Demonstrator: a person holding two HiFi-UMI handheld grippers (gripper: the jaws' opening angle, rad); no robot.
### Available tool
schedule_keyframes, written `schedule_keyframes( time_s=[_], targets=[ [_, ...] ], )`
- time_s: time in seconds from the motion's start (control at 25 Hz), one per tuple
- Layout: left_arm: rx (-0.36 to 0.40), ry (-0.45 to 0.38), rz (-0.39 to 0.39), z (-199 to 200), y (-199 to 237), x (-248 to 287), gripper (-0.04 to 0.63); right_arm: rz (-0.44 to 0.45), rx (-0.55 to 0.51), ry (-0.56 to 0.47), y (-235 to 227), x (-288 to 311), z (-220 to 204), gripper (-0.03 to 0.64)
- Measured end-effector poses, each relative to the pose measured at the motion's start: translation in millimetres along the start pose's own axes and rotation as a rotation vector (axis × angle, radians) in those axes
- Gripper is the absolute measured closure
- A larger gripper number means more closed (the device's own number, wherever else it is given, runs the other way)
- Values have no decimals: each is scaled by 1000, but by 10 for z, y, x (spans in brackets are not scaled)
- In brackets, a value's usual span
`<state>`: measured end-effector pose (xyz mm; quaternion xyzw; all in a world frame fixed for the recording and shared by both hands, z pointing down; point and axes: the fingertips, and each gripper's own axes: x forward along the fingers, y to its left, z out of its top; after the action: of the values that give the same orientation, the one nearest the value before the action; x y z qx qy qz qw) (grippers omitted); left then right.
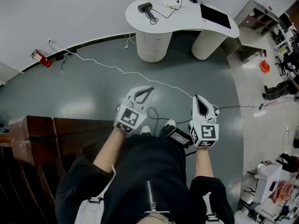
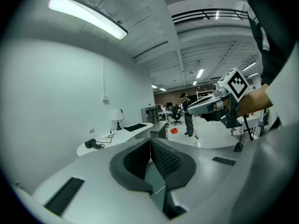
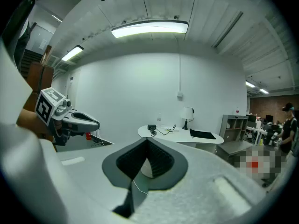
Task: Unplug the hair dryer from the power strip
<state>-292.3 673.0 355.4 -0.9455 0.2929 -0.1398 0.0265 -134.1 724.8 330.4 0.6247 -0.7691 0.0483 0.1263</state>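
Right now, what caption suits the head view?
Left gripper and right gripper shut and empty, a person faces the white desk bearing the hair dryer.

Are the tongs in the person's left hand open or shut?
Shut: in the left gripper view the left tongs meet at the front, nothing between them.

White desk point(image 1: 187, 17), black dryer point(image 1: 145, 7), grey floor point(image 1: 93, 92), white cable point(image 1: 122, 72), red extinguisher point(image 1: 41, 58); left claw point(image 1: 150, 89) and right claw point(image 1: 196, 97) white with black-and-white square markers
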Motion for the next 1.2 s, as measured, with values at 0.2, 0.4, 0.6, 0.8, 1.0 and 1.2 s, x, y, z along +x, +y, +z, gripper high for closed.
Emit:
schedule_keyframes(
  time_s=[0.2,0.4,0.6,0.8,1.0,1.2],
  targets=[
    [-1,3,-1,-7,61,3,584,-1,36,-25,-16,66,56,611],
    [-3,4,-2,-33,110,-7,584,-18,40,-10,-28,119,34,609],
    [-9,3,-4,-39,162,6,584,-22,48,-5,-25,159,39,609],
    [-10,4,-4,-81,211,5,584,-18,53,3,31,215,9,609],
    [-16,5,-1,-85,274,22,584,-18,59,1,36,272,39,609],
    [-19,14,-5,-107,309,31,584,-22,64,4,50,275,44,609]
  ],
)
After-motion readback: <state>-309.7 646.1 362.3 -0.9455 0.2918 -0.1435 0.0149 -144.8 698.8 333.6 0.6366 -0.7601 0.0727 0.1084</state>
